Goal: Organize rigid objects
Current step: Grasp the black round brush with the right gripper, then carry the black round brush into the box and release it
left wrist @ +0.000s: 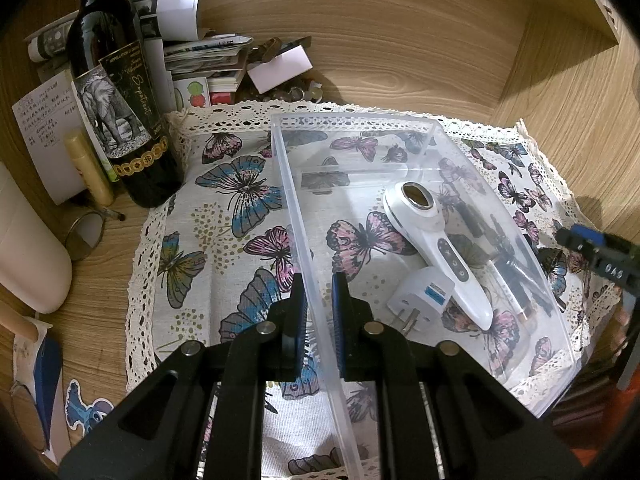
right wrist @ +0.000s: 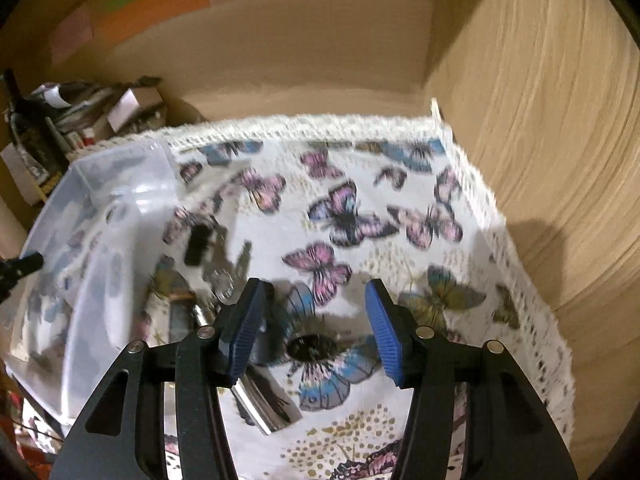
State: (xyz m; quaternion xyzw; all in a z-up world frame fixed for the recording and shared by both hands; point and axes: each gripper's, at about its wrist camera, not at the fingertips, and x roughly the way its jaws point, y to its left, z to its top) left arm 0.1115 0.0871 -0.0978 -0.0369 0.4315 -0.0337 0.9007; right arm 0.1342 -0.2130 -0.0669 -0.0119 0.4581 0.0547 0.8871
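One wine bottle (left wrist: 116,92) stood at the far left of the table (left wrist: 420,60), with one pale tube (left wrist: 89,168) leaning just beside it and a heap of papers (left wrist: 200,56) behind. One butterfly cloth (left wrist: 224,208) covered the middle of the table, and on it sat one clear plastic box (left wrist: 400,120). The left tool (left wrist: 316,312) straddled the box's near left wall, one pad outside and one inside, closed down to a narrow gap around the thin plastic. Inside the box, right of that tool, lay one white handheld device (left wrist: 440,248), one white plug adapter (left wrist: 424,300) touching its handle, and some dark slender items (left wrist: 516,276) along the right wall; I could not count them. The right tool (right wrist: 316,332) hung wide open over the cloth, gripping nothing, right of the box. Directly below its gap lay one dark round object (right wrist: 312,347), and one shiny metal piece (right wrist: 264,404) lay under its left finger; blur hid what either was
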